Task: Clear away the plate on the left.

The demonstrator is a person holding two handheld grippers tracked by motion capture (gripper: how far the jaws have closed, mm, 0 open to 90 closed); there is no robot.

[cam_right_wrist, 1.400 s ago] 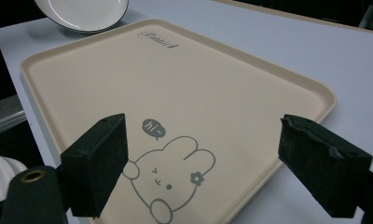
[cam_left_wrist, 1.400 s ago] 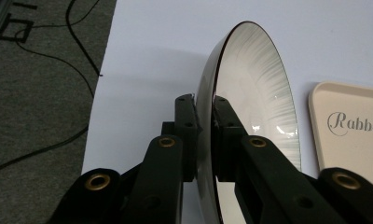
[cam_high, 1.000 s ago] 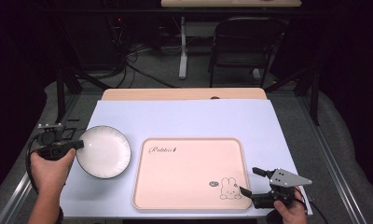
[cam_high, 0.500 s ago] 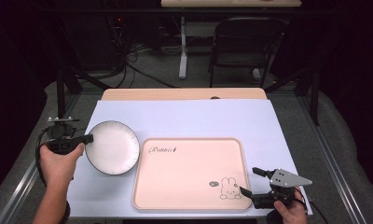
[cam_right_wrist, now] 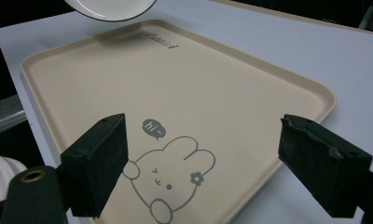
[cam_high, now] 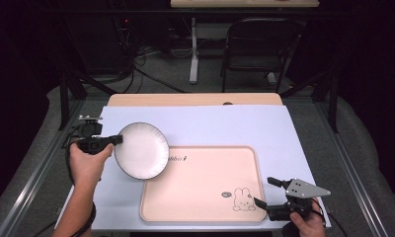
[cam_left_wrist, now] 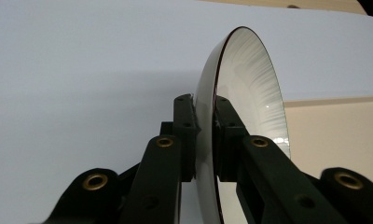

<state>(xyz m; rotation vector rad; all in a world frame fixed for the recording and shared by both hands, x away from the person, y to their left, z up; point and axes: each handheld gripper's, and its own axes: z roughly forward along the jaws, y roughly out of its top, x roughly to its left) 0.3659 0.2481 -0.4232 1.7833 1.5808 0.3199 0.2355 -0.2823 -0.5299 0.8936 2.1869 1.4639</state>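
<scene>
While the left gripper [cam_high: 117, 139] clamps the white plate's [cam_high: 142, 150] rim, apparently lifted over the tray's [cam_high: 200, 197] far-left corner, the right gripper [cam_high: 265, 193] hovers open by its near-right corner.

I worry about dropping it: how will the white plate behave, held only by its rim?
The white plate looks rigid and glossy, so it may slip between the pads of the left gripper, which pinch only its thin rim. Held at one edge, it probably tends to sag. It seems ceramic, so likely breakable if dropped.

White dark-rimmed plate [cam_high: 141, 149] held aloft, overlapping the tray's [cam_high: 200, 217] corner.
</scene>
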